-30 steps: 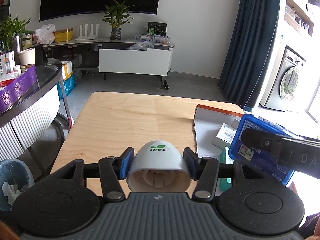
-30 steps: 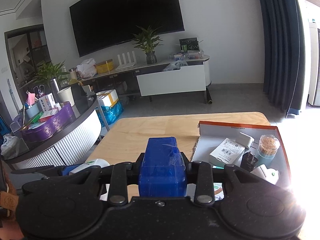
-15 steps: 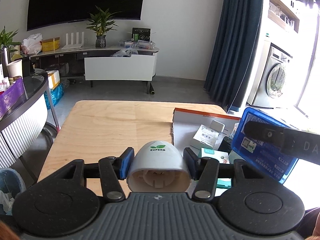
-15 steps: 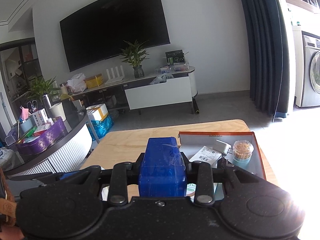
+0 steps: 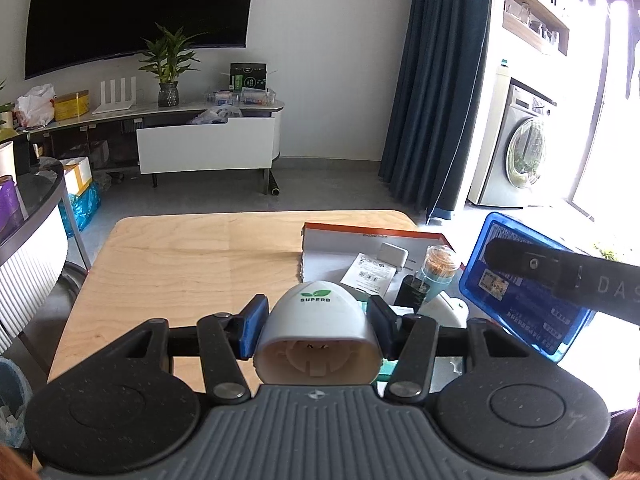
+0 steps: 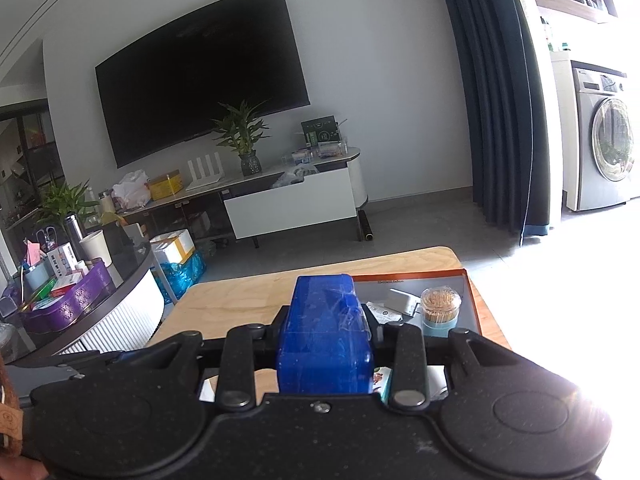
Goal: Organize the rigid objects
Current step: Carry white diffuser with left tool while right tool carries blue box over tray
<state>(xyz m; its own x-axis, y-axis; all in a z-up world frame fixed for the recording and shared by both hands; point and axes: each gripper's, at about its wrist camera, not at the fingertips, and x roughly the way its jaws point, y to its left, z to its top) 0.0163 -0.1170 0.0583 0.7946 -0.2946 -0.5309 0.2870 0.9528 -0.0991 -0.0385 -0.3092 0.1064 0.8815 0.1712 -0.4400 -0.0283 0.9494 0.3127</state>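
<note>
Above the bench (image 5: 168,264): left tongs (image 5: 316,326) clamp a white cap (image 5: 318,340); right tongs (image 6: 326,328) clamp a blue box (image 6: 324,336). Step: carrying both to the tray (image 5: 332,240). Next, probably: lower into free space, then release.

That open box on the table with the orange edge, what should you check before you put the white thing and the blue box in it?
1. Left gripper pinches the white SUPERB holder firmly: ok.
2. Right gripper clamps the blue box: ok.
3. Open box sits flat on the wooden table: ok.
4. Free room inside: not ok near the front, crowded by the toothpick jar, white cartons and a black plug.
5. Floor of the box under the grippers: cannot tell, hidden.
</note>
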